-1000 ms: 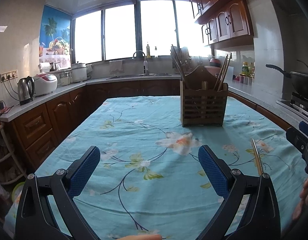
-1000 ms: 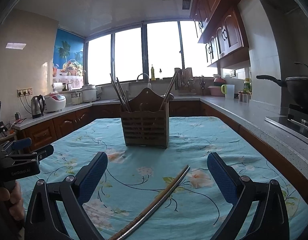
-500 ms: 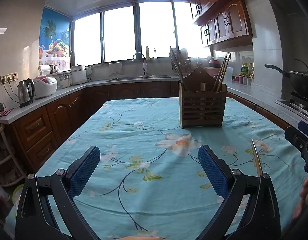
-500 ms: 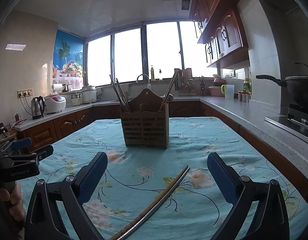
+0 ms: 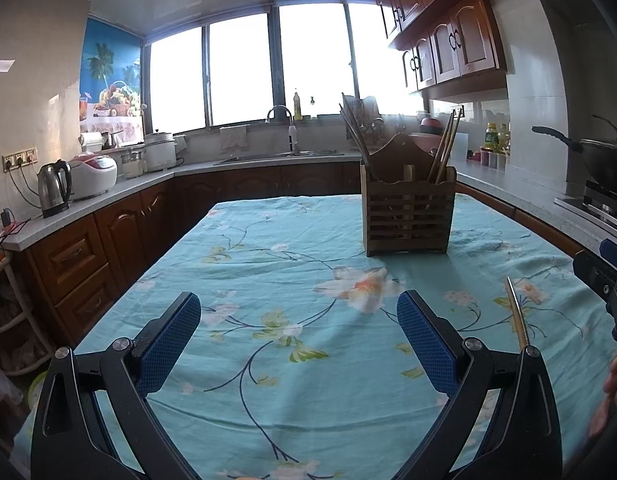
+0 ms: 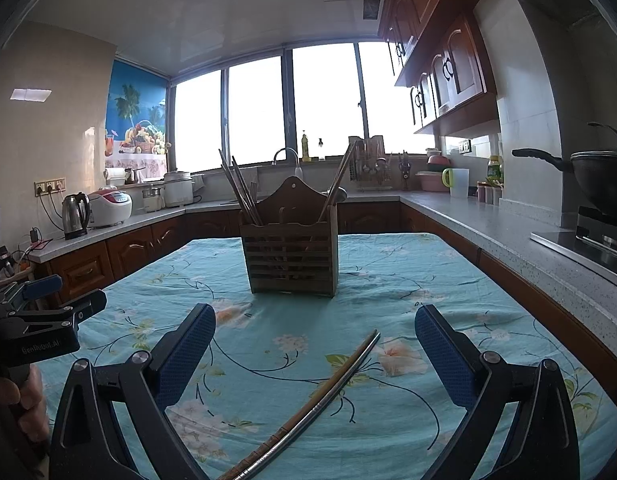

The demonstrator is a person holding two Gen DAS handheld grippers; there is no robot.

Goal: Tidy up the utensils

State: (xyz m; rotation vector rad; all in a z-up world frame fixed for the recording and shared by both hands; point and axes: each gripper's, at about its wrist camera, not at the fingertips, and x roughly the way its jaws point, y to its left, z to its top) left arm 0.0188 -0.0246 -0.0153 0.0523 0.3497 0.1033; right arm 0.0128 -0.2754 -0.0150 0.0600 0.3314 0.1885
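Note:
A slatted wooden utensil holder [image 6: 291, 258] stands upright on the table with several chopsticks [image 6: 239, 190] sticking out of it; it also shows in the left wrist view [image 5: 407, 216]. A pair of chopsticks, one metal and one wooden [image 6: 314, 408], lies flat on the cloth, pointing toward the holder. My right gripper [image 6: 314, 340] is open and empty, its fingers either side of the lying pair and above it. My left gripper [image 5: 298, 330] is open and empty over bare cloth; the lying pair's tip [image 5: 516, 312] is to its right.
The table carries a teal floral cloth [image 5: 268, 280]. Counters with wooden cabinets ring the room: a kettle [image 5: 54, 188] and rice cooker [image 5: 93, 176] at left, a sink [image 5: 280, 154] at the back, a wok on a stove [image 6: 600, 184] at right.
The left wrist view has shifted slightly, so the holder sits a little lower and further left in it. The right gripper and the lying chopsticks have not moved.

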